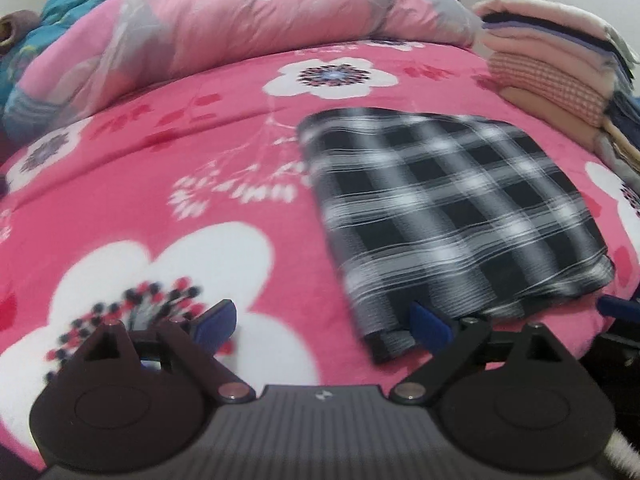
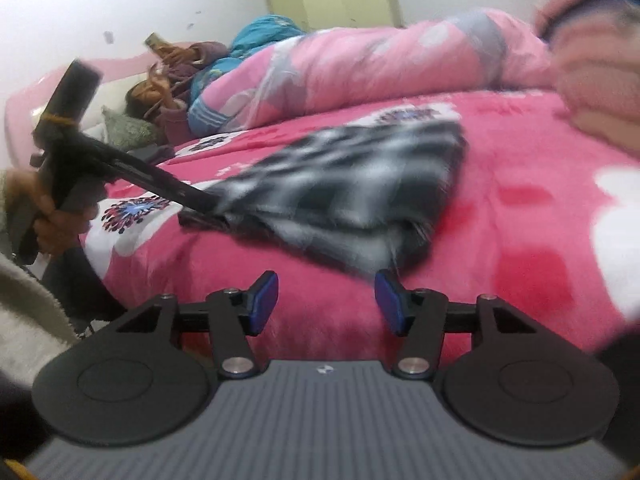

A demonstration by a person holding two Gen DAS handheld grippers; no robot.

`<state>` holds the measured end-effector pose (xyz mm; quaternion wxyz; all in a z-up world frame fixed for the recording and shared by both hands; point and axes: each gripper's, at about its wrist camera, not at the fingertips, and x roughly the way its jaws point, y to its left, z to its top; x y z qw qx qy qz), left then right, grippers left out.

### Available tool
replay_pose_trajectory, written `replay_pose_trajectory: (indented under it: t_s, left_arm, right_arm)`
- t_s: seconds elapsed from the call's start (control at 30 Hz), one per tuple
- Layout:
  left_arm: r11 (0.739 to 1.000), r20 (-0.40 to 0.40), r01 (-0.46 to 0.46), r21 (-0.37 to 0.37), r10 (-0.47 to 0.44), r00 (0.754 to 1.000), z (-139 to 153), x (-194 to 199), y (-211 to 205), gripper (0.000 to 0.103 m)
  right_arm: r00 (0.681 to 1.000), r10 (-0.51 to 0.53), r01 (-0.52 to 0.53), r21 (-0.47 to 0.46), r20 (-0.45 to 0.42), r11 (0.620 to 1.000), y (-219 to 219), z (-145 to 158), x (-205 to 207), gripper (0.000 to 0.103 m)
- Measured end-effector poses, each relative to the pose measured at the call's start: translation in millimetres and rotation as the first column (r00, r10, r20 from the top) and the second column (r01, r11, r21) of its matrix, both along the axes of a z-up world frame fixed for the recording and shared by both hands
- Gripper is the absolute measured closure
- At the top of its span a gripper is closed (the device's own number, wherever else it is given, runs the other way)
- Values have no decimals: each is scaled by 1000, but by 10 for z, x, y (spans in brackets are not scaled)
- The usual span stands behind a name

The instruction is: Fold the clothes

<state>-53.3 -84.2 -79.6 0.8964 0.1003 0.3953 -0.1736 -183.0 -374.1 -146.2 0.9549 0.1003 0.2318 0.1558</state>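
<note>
Both tools open beside plaid garment (image 1: 448,208)

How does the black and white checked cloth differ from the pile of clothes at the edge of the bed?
The checked cloth is one folded piece lying flat and low on the pink blanket; the pile of clothes is many folded pieces stacked high. The checked cloth is dark plaid; the pile of clothes is mostly pale pink and beige. Both rest on the blanket, folded.

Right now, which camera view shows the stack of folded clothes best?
The left wrist view: the stack of folded clothes shows its separate layers at the right edge. The right wrist view shows only a blurred pink part at its right edge.
</note>
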Motion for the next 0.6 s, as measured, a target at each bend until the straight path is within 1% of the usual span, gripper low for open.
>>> replay_pose_trajectory:
  t_s: [0.1, 0.23, 0.3, 0.37, 0.4, 0.43, 0.47, 0.5, 0.57, 0.6]
  left_arm:
    - [1000, 36, -2, 5, 2, 999, 70, -67, 76, 11]
    - [999, 89, 46, 3, -46, 995, 135, -195, 55, 17]
    - [997, 121, 78, 6, -78, 990, 150, -276, -15, 23]
    - [992, 167, 129, -2, -127, 978, 172, -359, -112, 26]
    - [987, 192, 159, -8, -155, 969, 184, -401, -164, 28]
    - [981, 217, 193, -9, -187, 958, 196, -437, -230, 29]
    - [972, 240, 234, -5, -226, 944, 208, -465, -317, 29]
    - [962, 260, 274, 4, -266, 928, 214, -489, -408, 30]
    - [931, 283, 363, 50, -361, 888, 190, -518, -644, 33]
    - [914, 291, 399, 81, -404, 867, 163, -536, -760, 35]
  right_arm:
    - [999, -43, 43, 58, -3, 997, -176, 24, -32, 51]
    - [996, -80, 75, 136, 38, 988, -360, 145, 23, 52]
    - [996, -78, 71, 142, 48, 987, -371, 183, 58, 56]
    - [997, -68, 61, 162, 37, 985, -356, 191, 102, 64]
    - [998, -62, 56, 175, 26, 983, -356, 185, 120, 66]
    - [998, -63, 60, 187, 12, 981, -362, 173, 138, 70]
    - [997, -72, 72, 205, -8, 976, -373, 147, 152, 75]
    - [996, -82, 87, 226, -30, 970, -385, 118, 165, 77]
    - [993, -106, 117, 256, -57, 960, -405, 74, 162, 84]
    - [991, -114, 128, 268, -66, 955, -413, 56, 157, 84]
